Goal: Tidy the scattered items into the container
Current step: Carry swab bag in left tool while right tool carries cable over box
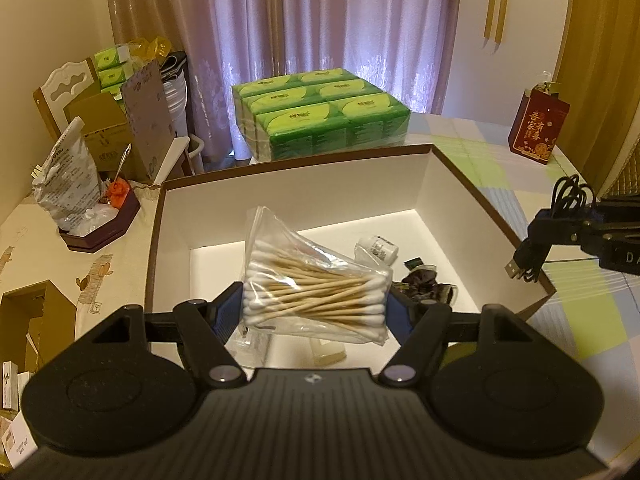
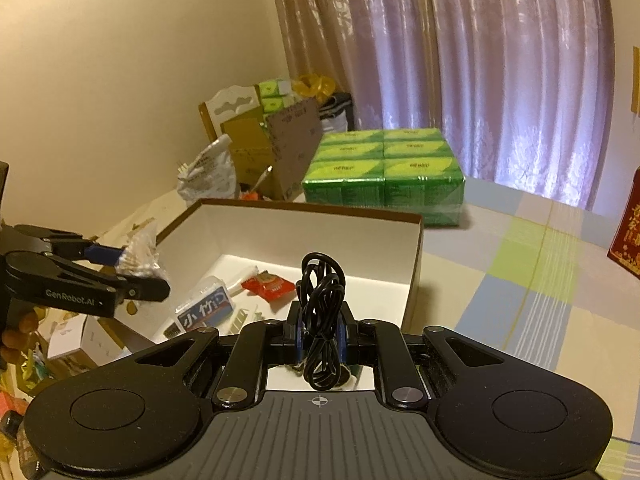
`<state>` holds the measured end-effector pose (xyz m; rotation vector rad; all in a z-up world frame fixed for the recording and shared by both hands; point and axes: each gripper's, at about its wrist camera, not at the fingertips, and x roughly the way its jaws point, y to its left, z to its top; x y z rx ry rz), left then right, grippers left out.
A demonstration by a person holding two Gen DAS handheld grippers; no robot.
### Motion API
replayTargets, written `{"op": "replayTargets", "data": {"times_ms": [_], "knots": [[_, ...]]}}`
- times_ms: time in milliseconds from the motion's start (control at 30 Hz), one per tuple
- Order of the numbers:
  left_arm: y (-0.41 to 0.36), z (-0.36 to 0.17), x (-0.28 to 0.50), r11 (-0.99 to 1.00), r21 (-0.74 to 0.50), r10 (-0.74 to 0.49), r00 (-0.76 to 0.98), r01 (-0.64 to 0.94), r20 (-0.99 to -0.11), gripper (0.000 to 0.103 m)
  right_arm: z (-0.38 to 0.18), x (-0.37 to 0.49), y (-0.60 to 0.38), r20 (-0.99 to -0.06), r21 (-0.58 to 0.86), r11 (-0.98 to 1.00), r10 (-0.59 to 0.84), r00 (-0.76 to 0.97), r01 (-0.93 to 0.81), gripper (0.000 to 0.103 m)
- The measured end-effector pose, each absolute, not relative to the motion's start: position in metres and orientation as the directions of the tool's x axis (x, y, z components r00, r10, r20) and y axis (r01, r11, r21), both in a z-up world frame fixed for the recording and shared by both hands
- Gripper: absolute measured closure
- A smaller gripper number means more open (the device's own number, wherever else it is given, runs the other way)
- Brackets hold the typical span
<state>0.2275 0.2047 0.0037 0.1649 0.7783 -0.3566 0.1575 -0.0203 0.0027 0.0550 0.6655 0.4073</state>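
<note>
Green tissue packs sat on checked cloth w/ purple curtain behind. Red box stood far right. Left: cardboard boxes, white bag, dark tray, chair back.

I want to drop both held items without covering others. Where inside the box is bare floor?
The box floor is bare along the far wall and in the far left corner. It is crowded nearer: the red packet, blue-labelled case and dark wrappers. The swab bag and cable hang above.
</note>
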Motion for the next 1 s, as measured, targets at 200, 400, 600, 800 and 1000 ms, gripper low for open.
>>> {"op": "replayTargets", "data": {"times_ms": [200,400,600,800,1000], "knots": [[0.219,-0.002,0.239,0.924,0.006,-0.261,0.642,0.383,-0.721,0.035,-0.004,0.165,-0.010,-0.610,0.175,0.928,0.365,0.704,-0.330,0.085],[0.229,-0.007,0.252,0.918,0.003,-0.269,0.627,0.397,-0.731,0.035,-0.014,0.174,0.001,-0.645,0.159,0.936,0.340,0.684,-0.315,0.085],[0.229,-0.011,0.272,0.905,0.010,-0.280,0.611,0.426,-0.741,0.035,-0.029,0.197,0.008,-0.680,0.129,0.944,0.308,0.666,-0.304,0.085],[0.219,-0.019,0.299,0.886,0.023,-0.288,0.591,0.462,-0.753,0.035,-0.042,0.231,0.010,-0.703,0.089,0.948,0.277,0.655,-0.305,0.085],[0.207,-0.028,0.323,0.873,0.028,-0.296,0.576,0.486,-0.762,0.035,-0.052,0.264,0.011,-0.710,0.050,0.947,0.256,0.656,-0.316,0.085]]}}
